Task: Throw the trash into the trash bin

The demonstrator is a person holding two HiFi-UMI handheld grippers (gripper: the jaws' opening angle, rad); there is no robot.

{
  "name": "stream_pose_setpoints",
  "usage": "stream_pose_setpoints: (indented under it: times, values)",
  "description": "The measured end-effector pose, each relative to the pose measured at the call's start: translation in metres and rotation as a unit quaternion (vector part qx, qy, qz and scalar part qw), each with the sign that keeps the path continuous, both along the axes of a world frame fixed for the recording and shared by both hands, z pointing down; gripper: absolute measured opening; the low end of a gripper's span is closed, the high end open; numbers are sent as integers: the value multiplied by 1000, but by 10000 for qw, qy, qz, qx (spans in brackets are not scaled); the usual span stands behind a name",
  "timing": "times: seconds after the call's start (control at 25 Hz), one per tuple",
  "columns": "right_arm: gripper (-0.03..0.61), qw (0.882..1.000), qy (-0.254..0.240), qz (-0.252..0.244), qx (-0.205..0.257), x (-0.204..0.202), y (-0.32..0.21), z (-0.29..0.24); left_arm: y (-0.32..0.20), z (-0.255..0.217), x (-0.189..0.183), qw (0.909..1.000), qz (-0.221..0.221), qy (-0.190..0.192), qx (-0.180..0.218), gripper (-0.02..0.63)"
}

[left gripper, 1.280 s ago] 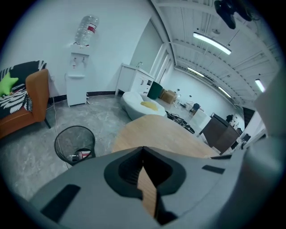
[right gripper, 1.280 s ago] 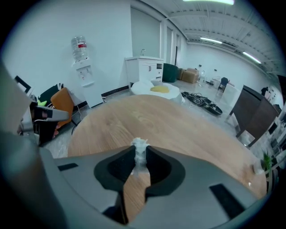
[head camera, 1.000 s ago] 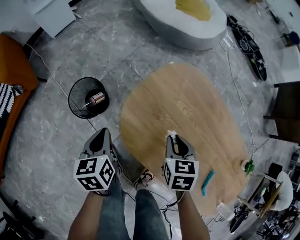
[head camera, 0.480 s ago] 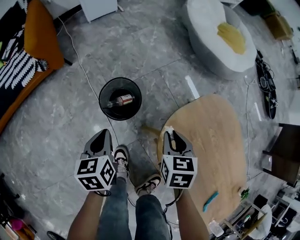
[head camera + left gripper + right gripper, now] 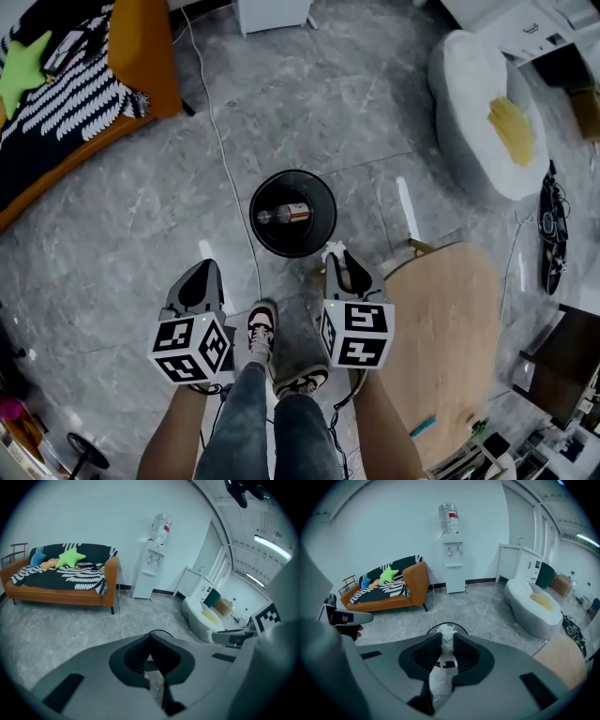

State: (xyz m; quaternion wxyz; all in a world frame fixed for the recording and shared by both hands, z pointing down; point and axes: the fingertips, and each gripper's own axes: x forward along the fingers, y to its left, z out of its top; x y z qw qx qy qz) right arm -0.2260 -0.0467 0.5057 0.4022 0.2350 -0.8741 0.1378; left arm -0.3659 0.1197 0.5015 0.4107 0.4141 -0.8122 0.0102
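Observation:
A black mesh trash bin (image 5: 292,213) stands on the grey floor with a bottle (image 5: 286,215) lying in it. My right gripper (image 5: 337,255) is shut on a crumpled white paper (image 5: 333,247), just short of the bin's near rim. In the right gripper view the paper (image 5: 447,637) fills the gap between the jaws of the right gripper (image 5: 447,641), with the bin rim (image 5: 461,627) just beyond. My left gripper (image 5: 200,281) is left of and nearer than the bin, shut and with nothing in it. In the left gripper view the left gripper (image 5: 151,656) hides all but the bin's rim (image 5: 164,633).
The oval wooden table (image 5: 450,347) is at the lower right. An orange sofa (image 5: 94,84) with a striped throw lies at the upper left, a white beanbag (image 5: 487,112) at the upper right. A cable (image 5: 225,169) runs across the floor past the bin. The person's shoes (image 5: 262,328) stand between the grippers.
The view has swung left: the bin has come from the upper left to just ahead of my right gripper, and the table has slid off to the right. The paper stays gripped.

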Motion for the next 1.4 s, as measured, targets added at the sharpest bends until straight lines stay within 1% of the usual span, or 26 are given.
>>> stream_pose_setpoints:
  times: [0.12,0.32,0.48,0.64,0.72,0.84,0.88,0.92,0.96,1.16,1.4]
  values:
    - [74,9998,111,-159,-53,-18,5,25,12,11,-10,9998,-182,106,-47,-9]
    - [74,9993,235,-161,-242,-43,7,89,25,42,-24,9993,-257,225,-131,-9]
    - [74,9984,380,-80,-401,-53,8,136,35,69,-37,9981,-456,368,-197,-9]
    - [74,9979,405,-32,-514,-57,12,159,39,83,-48,9976,-528,387,-213,-9]
    - [75,9978,416,-33,-507,-59,14,165,43,85,-54,9973,-587,385,-219,-9]
    - [88,9978,355,136,-551,-59,13,170,48,85,-60,9970,-645,366,-225,-9]
    - [118,9975,336,181,-589,-59,13,171,49,83,-61,9970,-646,357,-229,-9]
    - [168,9973,320,188,-634,-59,13,171,50,82,-62,9971,-643,346,-233,-9]
    - [203,9971,309,171,-673,-60,14,170,50,80,-63,9971,-639,332,-235,-9]
    - [219,9975,260,124,-652,-63,15,157,51,73,-69,9974,-632,264,-232,-9]
    - [215,9981,144,167,-568,-48,11,135,37,63,-56,9986,-465,209,-165,-9]
